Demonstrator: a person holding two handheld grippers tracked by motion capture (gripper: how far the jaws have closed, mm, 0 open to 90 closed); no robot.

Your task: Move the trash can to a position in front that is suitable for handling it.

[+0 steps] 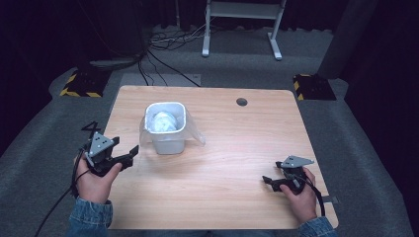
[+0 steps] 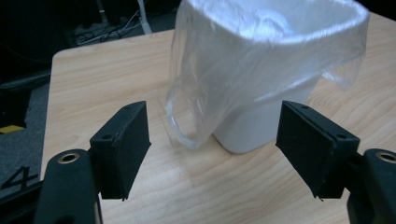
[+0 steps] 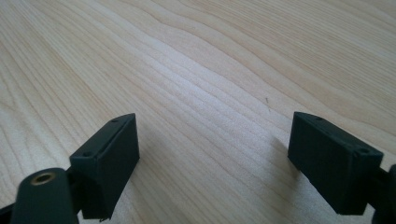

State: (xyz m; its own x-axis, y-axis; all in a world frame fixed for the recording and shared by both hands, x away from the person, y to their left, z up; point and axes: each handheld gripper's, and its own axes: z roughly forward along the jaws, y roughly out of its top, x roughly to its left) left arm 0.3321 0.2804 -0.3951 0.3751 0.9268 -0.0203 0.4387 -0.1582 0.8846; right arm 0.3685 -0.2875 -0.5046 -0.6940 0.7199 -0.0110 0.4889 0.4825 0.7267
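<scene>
Glossy clear plastic liner (image 2: 224, 70) (crinkled) on matt white bin (image 2: 261, 126); smooth wood table (image 1: 222, 168).

A white metal frame (image 1: 243, 24) stands beyond the table (image 1: 237, 197); what look like cables (image 1: 165, 42) trail nearby.

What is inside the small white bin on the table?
The white bin is lined with a clear plastic bag folded over its rim. Something pale and crumpled sits inside; the bag and the bin's walls cover it, so I cannot tell what it is.
</scene>
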